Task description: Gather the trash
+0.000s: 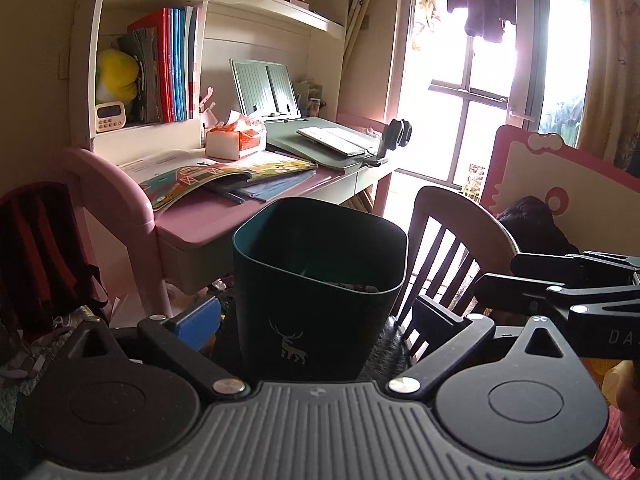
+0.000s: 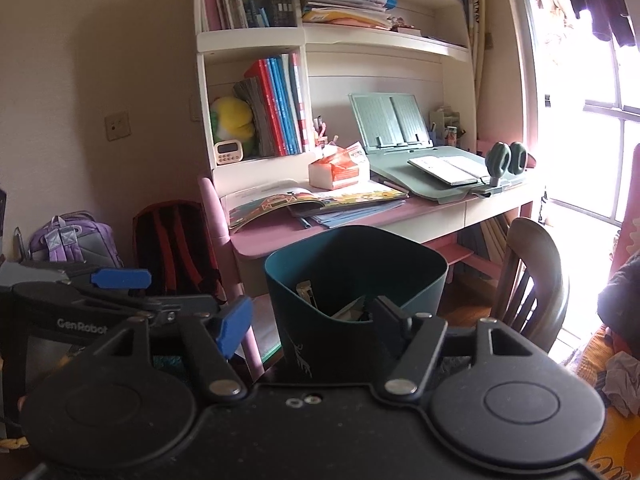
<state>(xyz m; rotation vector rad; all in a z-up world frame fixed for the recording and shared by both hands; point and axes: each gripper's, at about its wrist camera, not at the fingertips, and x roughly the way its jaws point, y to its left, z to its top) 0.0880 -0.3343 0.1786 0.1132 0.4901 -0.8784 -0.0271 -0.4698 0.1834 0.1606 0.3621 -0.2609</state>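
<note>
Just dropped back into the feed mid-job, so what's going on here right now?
A person holds a gripper in each hand in front of a dark green trash bin beside a pink desk. The left gripper is open with the bin between its fingers, pads apparently off it. The right gripper is open too, one finger past the bin's rim. Some trash already lies inside.

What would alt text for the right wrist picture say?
A dark teal trash bin holding scraps sits between the open fingers of the right hand-held gripper, before a cluttered pink desk and bookshelf.
</note>
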